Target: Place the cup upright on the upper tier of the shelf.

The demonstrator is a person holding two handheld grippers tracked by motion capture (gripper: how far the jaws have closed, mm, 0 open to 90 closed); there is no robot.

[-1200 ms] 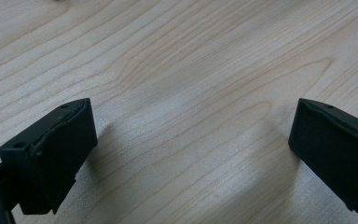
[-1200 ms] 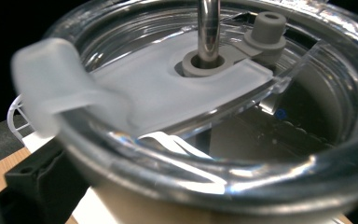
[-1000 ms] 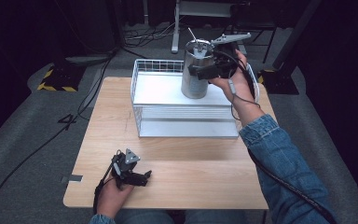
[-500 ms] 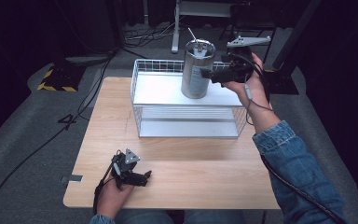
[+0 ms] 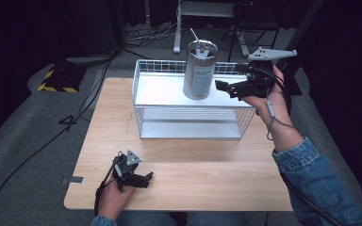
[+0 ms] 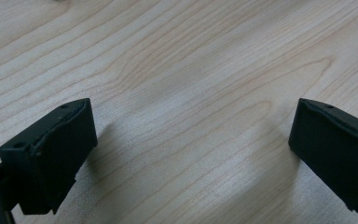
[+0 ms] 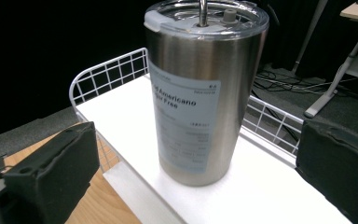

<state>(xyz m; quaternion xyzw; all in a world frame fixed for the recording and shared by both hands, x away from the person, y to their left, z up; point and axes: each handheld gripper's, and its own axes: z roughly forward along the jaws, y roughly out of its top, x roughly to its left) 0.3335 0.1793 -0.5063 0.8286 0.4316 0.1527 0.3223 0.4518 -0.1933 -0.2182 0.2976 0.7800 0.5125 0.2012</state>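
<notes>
Right claw (image 5: 222,87) has backed off; tumbler (image 5: 200,69) stands just beside it.

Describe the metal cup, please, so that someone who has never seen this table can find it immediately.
Look at the wooden table, then at the white wire basket on its far half, topped by a white shelf. The steel tumbler stands upright on that shelf, toward its right side, just left of the right gripper. It is the one shiny cylinder there, with a clear lid, a straw and a pale printed label.

Silver tumbler (image 7: 200,93) w/ white label, white wire rack (image 5: 146,80), pale woodgrain table (image 6: 191,70).
</notes>
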